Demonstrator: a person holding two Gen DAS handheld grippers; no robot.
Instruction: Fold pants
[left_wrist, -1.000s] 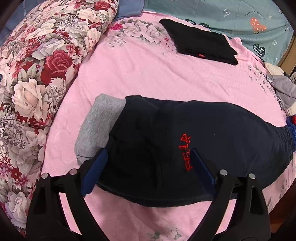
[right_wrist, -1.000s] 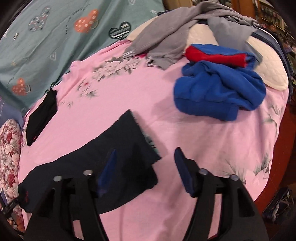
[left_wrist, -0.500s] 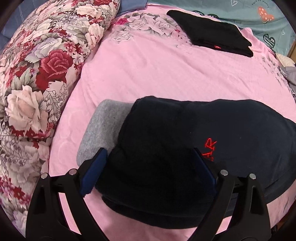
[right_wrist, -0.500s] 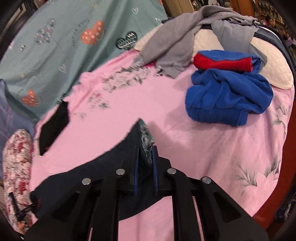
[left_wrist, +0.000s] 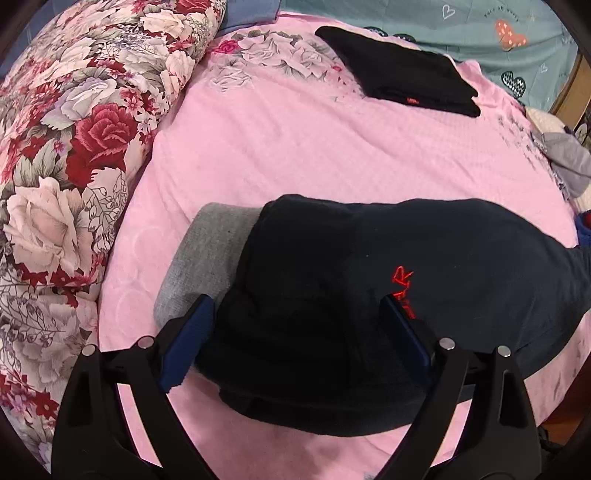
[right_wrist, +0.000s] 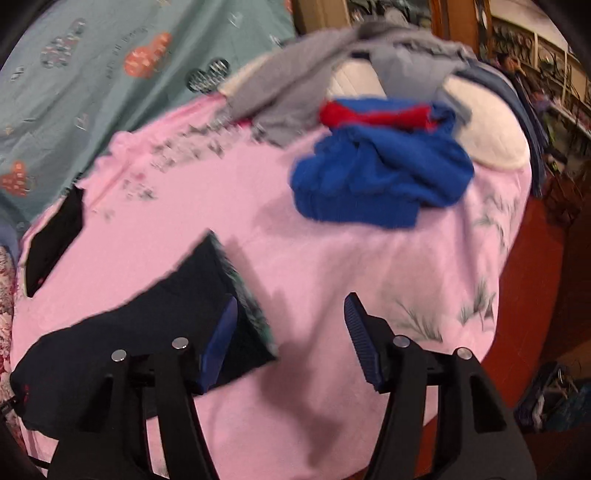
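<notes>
Dark pants lie lengthwise on the pink bed, apparently halved along their length. My left claw gapes over the waist; my right claw spreads empty beside the cuff. Cross-folds remain.

Right wrist view smeared by motion blur: floral print on the pink bedsheet unreadable, edges of the blue garment and the grey clothes soft. Shelves at far right too dim to make out

Left wrist view: red lettering on the dark pants partly covered by the right finger of the left hand-held gripper; only "R" reads clearly. Pants' leg end cut off at right edge. Grey garment partly tucked under the pants, its extent hidden. Small red tag on the folded black clothing too small to read. Floral quilt cut off at left edge
</notes>
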